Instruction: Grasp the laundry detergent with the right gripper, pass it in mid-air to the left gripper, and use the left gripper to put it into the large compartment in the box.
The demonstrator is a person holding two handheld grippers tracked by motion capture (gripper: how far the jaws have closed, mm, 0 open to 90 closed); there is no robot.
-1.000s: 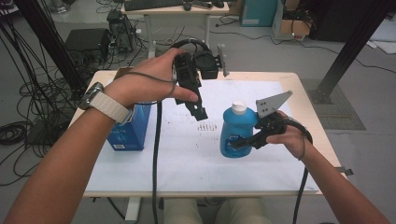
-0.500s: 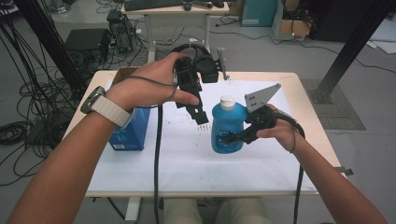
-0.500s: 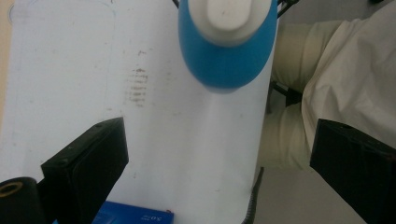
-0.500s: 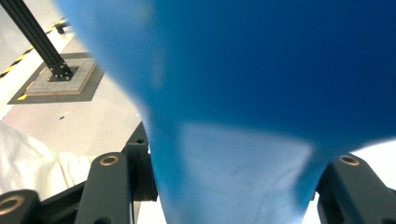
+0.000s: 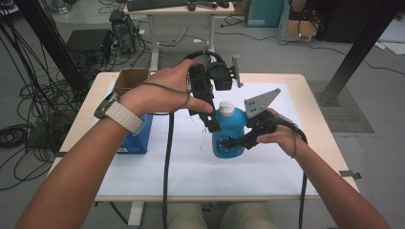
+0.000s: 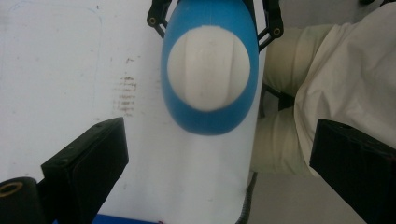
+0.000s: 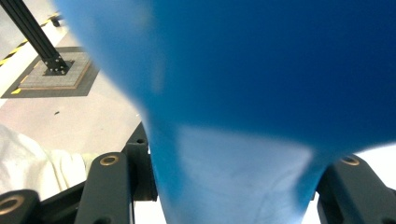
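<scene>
A blue bottle (image 5: pixel 228 138) with a white cap (image 5: pixel 227 108) stands on the white sheet near the table's middle. My right gripper (image 5: pixel 235 143) is shut on its lower body from the right, with the blue plastic (image 7: pixel 243 93) wedged between both jaws. My left gripper (image 5: pixel 213 125) hangs over the bottle and points down, its tips close beside the cap. In the left gripper view the cap (image 6: pixel 208 74) lies below and ahead, and that left gripper (image 6: pixel 215 140) stands open with its jaws wide apart and touching nothing.
A blue box (image 5: pixel 138 136) sits at the table's left side, with an open cardboard box (image 5: pixel 131 78) behind it. The white sheet (image 5: pixel 191 167) covers most of the wooden table (image 5: pixel 315 124). Cables trail from both grippers toward the front edge.
The right gripper has carried the bottle leftward across the sheet, so it now stands under the left gripper. The left hand has hardly moved.
</scene>
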